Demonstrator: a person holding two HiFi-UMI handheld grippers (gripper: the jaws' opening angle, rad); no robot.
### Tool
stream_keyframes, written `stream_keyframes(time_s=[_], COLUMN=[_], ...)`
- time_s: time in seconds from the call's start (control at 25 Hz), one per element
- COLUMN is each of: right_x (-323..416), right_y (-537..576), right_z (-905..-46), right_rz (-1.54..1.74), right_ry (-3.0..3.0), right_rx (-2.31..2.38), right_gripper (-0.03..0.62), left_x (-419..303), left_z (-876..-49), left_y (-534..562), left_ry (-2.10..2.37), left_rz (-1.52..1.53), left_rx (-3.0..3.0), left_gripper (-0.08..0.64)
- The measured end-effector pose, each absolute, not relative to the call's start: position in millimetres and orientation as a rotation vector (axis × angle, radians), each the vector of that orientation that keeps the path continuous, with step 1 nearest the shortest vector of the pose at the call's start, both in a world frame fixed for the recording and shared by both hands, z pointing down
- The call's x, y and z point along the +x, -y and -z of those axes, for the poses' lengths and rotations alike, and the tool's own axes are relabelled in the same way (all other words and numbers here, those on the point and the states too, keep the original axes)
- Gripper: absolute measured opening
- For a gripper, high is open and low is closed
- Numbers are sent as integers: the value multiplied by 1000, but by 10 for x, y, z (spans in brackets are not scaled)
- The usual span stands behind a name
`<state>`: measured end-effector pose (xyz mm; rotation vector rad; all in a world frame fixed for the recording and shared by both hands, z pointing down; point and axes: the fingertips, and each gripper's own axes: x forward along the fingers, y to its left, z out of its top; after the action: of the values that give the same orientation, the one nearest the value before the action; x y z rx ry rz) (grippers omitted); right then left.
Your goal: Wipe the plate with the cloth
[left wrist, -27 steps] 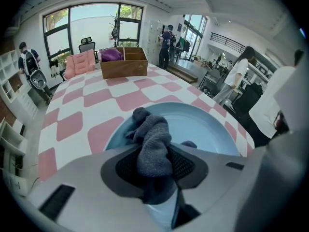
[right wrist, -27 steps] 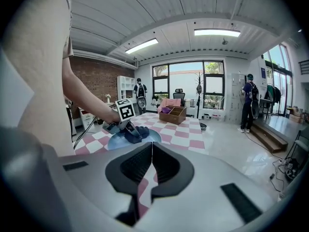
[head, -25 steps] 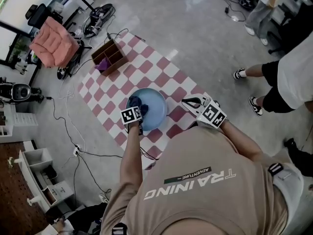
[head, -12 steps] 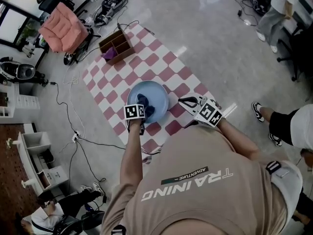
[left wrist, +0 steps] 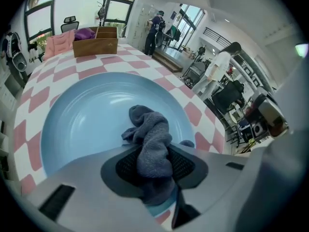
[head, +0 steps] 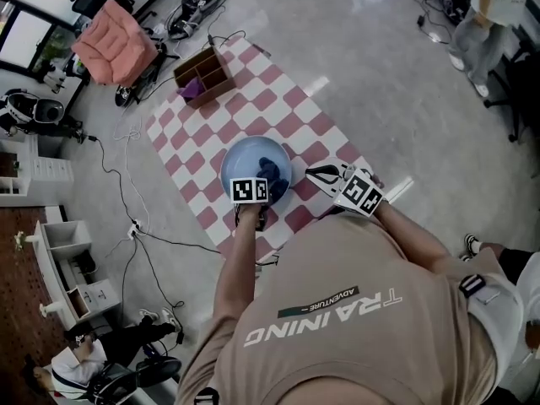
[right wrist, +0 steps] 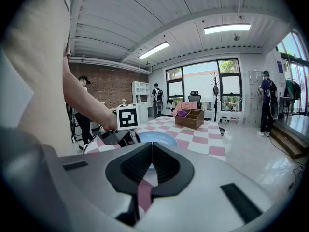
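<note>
Left gripper (left wrist: 153, 166) pinching dark cloth (left wrist: 152, 134), bunched on near-right part of blue plate (left wrist: 82, 124), checkered mat (head: 278, 108). Right gripper (right wrist: 150, 166) jaws pressed together, empty, right of plate. Best: press cloth flat, sweep to far rim, don't shove plate

I read the plate (left wrist: 82, 124) as a smooth, glossy light-blue surface carrying soft highlights, though I cannot tell glazed ceramic from plastic. The cloth (left wrist: 153, 134) is a matt, dark blue-grey fabric with a coarse looped weave. The left gripper (left wrist: 154, 152) and right gripper (right wrist: 150, 149) show me matt grey moulded plastic shells, each with black pads (right wrist: 135, 167) of fine ribbed, rubber-like texture. The checkered mat (head: 278, 99) looks matt and flat, the compartment box (head: 207, 76) is bare brown wood, and the floor (head: 380, 83) is polished and reflective.
</note>
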<state>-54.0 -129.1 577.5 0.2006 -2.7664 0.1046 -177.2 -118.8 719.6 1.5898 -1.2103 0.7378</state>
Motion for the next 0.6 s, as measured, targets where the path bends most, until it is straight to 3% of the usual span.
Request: stream_keyframes(time_s=[0.28, 0.6], right_x=[-389, -422], right_y=[1382, 1553], right_z=[-5796, -5727], right_rz=[-127, -107], right_ry=[2755, 2762], right_rx=[250, 244], right_gripper=[18, 18], left_x=[-1470, -1471], left_z=[-7191, -6888], left_y=[1437, 1627], left_ry=[1145, 1198], left_rz=[-862, -698], left_rx=[1714, 1780], left_gripper=[147, 147])
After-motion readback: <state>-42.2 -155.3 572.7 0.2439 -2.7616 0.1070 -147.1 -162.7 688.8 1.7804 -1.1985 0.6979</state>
